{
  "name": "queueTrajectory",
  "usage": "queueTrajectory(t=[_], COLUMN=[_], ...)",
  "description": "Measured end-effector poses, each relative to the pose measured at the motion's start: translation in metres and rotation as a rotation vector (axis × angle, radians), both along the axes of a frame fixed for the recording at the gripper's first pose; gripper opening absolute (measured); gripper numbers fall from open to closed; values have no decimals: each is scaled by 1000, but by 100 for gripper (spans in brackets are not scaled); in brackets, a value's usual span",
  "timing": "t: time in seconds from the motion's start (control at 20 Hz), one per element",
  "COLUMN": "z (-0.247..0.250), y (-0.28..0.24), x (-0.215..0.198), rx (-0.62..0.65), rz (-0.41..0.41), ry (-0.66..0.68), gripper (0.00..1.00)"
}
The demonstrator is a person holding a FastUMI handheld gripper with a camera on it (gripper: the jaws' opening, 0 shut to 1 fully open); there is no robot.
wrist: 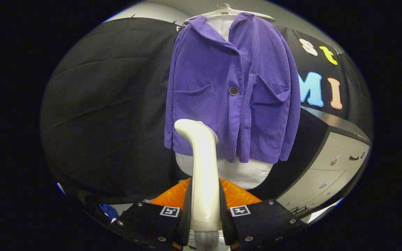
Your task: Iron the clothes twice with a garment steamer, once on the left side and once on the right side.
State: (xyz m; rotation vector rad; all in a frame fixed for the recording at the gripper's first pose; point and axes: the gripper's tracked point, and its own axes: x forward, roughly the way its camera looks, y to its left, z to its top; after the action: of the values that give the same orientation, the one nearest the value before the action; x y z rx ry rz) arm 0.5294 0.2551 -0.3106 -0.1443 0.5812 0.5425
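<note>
Hand-held gripper (205,209) clamped on steamer (201,167), head raised just short of jacket (229,90) hanging on hanger (227,10); first pass pending, next needs head against left panel

A staged recording booth set up for a laundry chore

Black cloth (110,104) drapes the walls as a backdrop; a purple jacket (229,90) over a white garment hangs on a white hanger (227,10) before it, and a grey cabinet (330,167) with drawer fronts and a dark top stands beside it.
</note>
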Motion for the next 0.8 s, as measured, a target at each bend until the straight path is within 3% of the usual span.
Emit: queueTrajectory(t=[0.45,0.8], z=[-57,-52], y=[-16,-39], x=[-33,-55], rx=[-55,-31], rz=[3,-1], ry=[92,83], gripper=[38,37])
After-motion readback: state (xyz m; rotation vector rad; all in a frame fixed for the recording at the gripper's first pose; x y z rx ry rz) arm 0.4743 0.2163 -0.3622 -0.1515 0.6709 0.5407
